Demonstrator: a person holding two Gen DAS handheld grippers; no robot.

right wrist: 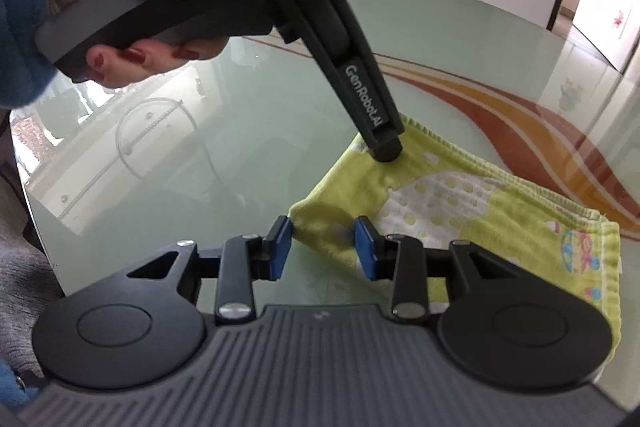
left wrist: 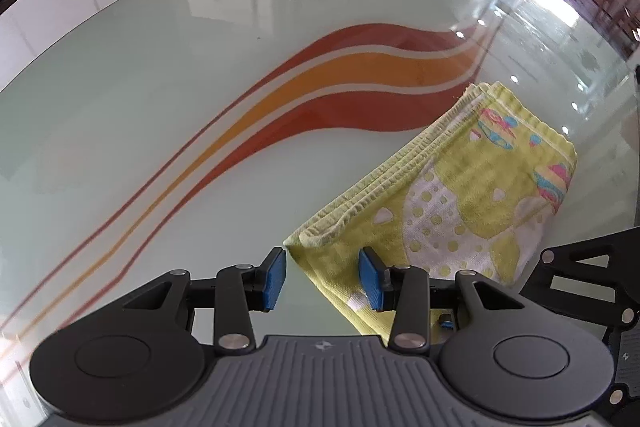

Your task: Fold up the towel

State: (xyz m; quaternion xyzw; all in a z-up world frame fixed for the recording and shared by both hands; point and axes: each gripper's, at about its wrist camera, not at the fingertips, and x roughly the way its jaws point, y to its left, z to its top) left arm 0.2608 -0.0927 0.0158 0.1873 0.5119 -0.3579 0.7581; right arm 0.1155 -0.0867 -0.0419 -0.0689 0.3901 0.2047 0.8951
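Towel, yellow-green, folded into a thick pad, lies flat on the glass table near its edge. Left gripper: jaws part-open, the towel's near corner below the gap, pads not pressing. Right gripper: jaws likewise part-open over another corner; contact unclear, probably none. In the right wrist view the left gripper's tip rests on the towel's far edge.
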